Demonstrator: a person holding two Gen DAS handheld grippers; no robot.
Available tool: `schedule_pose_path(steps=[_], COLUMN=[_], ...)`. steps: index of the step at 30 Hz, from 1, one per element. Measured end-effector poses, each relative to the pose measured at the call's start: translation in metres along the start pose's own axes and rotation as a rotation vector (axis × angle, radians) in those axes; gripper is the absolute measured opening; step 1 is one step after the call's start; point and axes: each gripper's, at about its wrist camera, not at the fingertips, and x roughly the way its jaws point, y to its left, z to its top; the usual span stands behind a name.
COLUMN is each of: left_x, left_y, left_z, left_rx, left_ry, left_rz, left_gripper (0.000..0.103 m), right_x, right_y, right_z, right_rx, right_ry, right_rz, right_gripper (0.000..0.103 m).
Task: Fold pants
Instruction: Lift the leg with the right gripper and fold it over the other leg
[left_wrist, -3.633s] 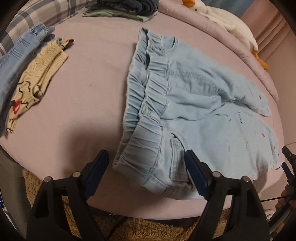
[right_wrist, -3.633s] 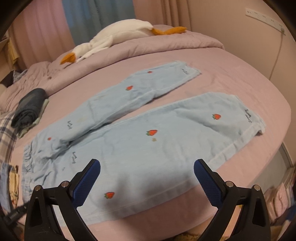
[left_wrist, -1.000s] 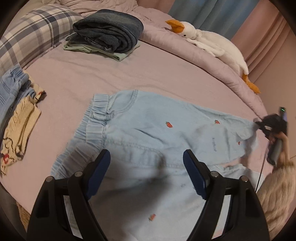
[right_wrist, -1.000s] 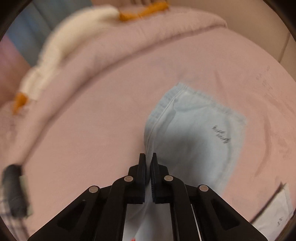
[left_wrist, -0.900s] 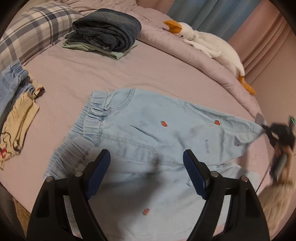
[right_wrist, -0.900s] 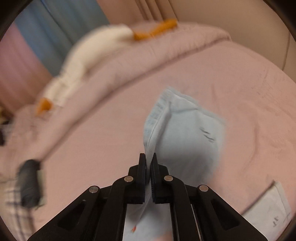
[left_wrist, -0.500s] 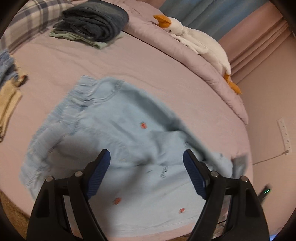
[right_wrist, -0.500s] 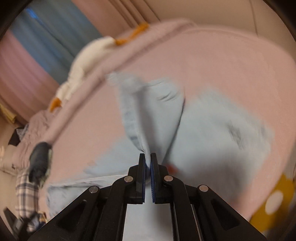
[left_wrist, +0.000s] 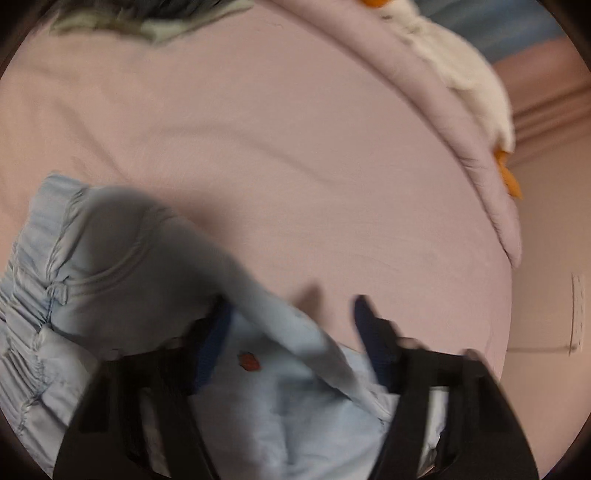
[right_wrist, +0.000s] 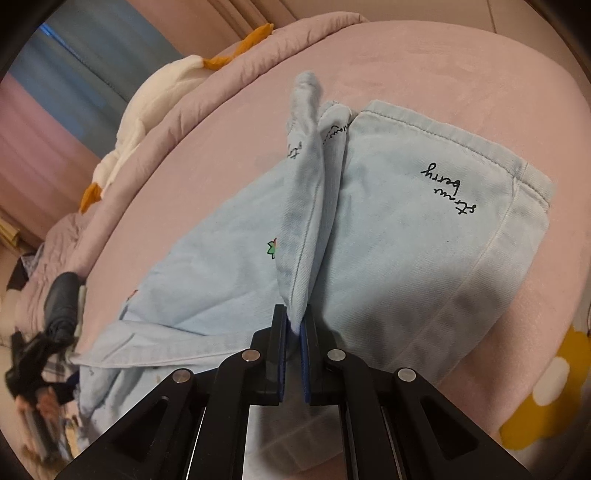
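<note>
Light blue pants (left_wrist: 122, 258) with small strawberry prints lie on the pink bed (left_wrist: 295, 147). The elastic waistband is at the left of the left wrist view. My left gripper (left_wrist: 291, 306) is low over the seat of the pants. Its jaws are closing, with a raised fold of fabric between them, and the pads do not visibly press on it; this view is blurred. In the right wrist view my right gripper (right_wrist: 294, 321) is shut on the edge of one pants leg (right_wrist: 306, 206). That leg stands up as a ridge over the other leg (right_wrist: 424, 240).
A white plush goose (left_wrist: 469, 66) (right_wrist: 159, 96) lies on the rolled duvet along the far edge of the bed. A pile of folded dark clothes (left_wrist: 155, 18) (right_wrist: 61, 295) sits at the back. A yellow flower rug (right_wrist: 546, 387) shows past the bed's edge.
My left gripper dropped down onto the pants and its jaws narrowed around a fold. My right gripper swung the leg it holds across onto the other leg, then stopped.
</note>
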Motion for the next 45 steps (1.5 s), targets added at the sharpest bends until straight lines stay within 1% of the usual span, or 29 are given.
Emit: schedule_pose_path(steps=[1,2,3,4,7,8,11,13,15,16,18,19,21,23,25,26,27,29,31,34,36,37,38,39,40,41,42,44,45], left_x=[0.000,-0.003,-0.008,-0.019,-0.063,-0.093,-0.153,-0.177,-0.180,-0.173,-0.144,-0.126,-0.099,-0.099,-0.105,-0.108,-0.116,-0.126,-0.133,-0.133,-0.131,-0.130,-0.128,-0.127,-0.126,-0.127,-0.130,-0.153,-0.162], left_y=[0.002,0.004,0.006,0.010,0.010,0.008,0.005,0.014,0.026,0.032,0.046,0.057,0.080,0.090,0.092,0.093,0.093,0.097,0.103,0.117,0.123,0.119,0.114,0.112,0.113,0.113,0.113,0.107,0.106], left_z=[0.002,0.003,0.002,-0.002,-0.018,-0.030,-0.065,-0.090,-0.115,-0.126,-0.149,-0.158,-0.169,-0.171,-0.166,-0.163,-0.159,-0.154,-0.147,-0.143,-0.135,-0.131,-0.128,-0.123,-0.118,-0.111,-0.107,-0.095,-0.093], left_rx=[-0.003,0.007,0.016,0.016,0.056,0.096,0.197,0.225,0.223,0.230,0.263,0.252,0.166,0.111,0.069,0.066,0.073,0.075,0.043,-0.015,-0.043,0.002,0.057,0.067,0.053,0.032,0.030,0.034,0.037], left_ry=[-0.004,-0.015,-0.024,-0.033,-0.094,-0.139,-0.206,-0.222,-0.198,-0.176,-0.102,-0.042,0.052,0.039,0.026,0.013,-0.028,-0.085,-0.121,-0.125,-0.129,-0.133,-0.138,-0.136,-0.128,-0.123,-0.135,-0.203,-0.221], left_rz=[0.014,0.023,0.004,-0.043,-0.122,-0.158,-0.215,-0.259,-0.254,-0.214,-0.087,-0.041,-0.046,-0.083,-0.105,-0.095,-0.063,-0.035,-0.054,-0.101,-0.142,-0.134,-0.091,-0.083,-0.091,-0.118,-0.135,-0.196,-0.225], left_gripper=[0.023,0.016,0.011,0.009,0.008,0.008,0.008,0.009,0.009,0.010,0.010,0.010,0.011,0.014,0.025,0.029,0.036,0.043,0.055,0.055,0.048,0.019,0.014,0.014,0.013,0.013,0.013,0.012,0.012], right_x=[0.000,0.000,0.001,0.001,-0.002,-0.005,-0.025,-0.037,-0.045,-0.046,-0.039,-0.034,-0.020,-0.013,-0.013,-0.014,-0.015,-0.022,-0.025,-0.023,-0.011,-0.004,0.007,0.015,0.026,0.031,0.037,0.034,0.020], right_y=[-0.001,-0.003,-0.005,-0.006,-0.002,0.000,0.008,0.009,0.007,0.007,0.003,0.001,-0.004,-0.008,-0.008,-0.008,-0.008,-0.007,-0.004,-0.004,-0.002,-0.001,0.001,0.003,0.006,0.010,0.020,0.044,0.057], right_z=[0.000,0.000,0.000,0.001,0.004,0.006,0.013,0.017,0.020,0.020,0.017,0.015,0.011,0.010,0.014,0.019,0.023,0.034,0.044,0.061,0.071,0.077,0.084,0.089,0.096,0.102,0.111,0.130,0.140], right_rx=[0.006,0.013,0.021,0.025,0.019,0.013,-0.004,0.004,0.024,0.023,0.018,0.023,0.028,0.021,0.005,-0.005,-0.012,-0.028,-0.033,-0.012,-0.016,-0.021,-0.030,-0.035,-0.022,-0.013,-0.028,-0.056,-0.060], right_ry=[0.001,0.000,0.000,-0.001,-0.005,-0.008,-0.048,-0.061,-0.065,-0.064,-0.041,-0.021,0.021,0.036,0.036,0.031,0.022,-0.041,-0.063,-0.091,-0.072,-0.058,-0.042,-0.025,-0.003,0.007,0.016,0.010,-0.015], right_rz=[0.010,0.019,0.029,0.034,0.028,0.025,0.024,0.014,-0.002,-0.015,-0.055,-0.073,-0.122,-0.131,-0.126,-0.136,-0.147,-0.194,-0.224,-0.184,-0.158,-0.159,-0.171,-0.183,-0.201,-0.203,-0.188,-0.102,-0.039], right_gripper=[0.005,0.005,0.005,0.005,0.005,0.005,0.005,0.005,0.005,0.005,0.005,0.005,0.005,0.006,0.012,0.023,0.042,0.056,0.056,0.056,0.056,0.055,0.046,0.022,0.007,0.003,0.003,0.003,0.003])
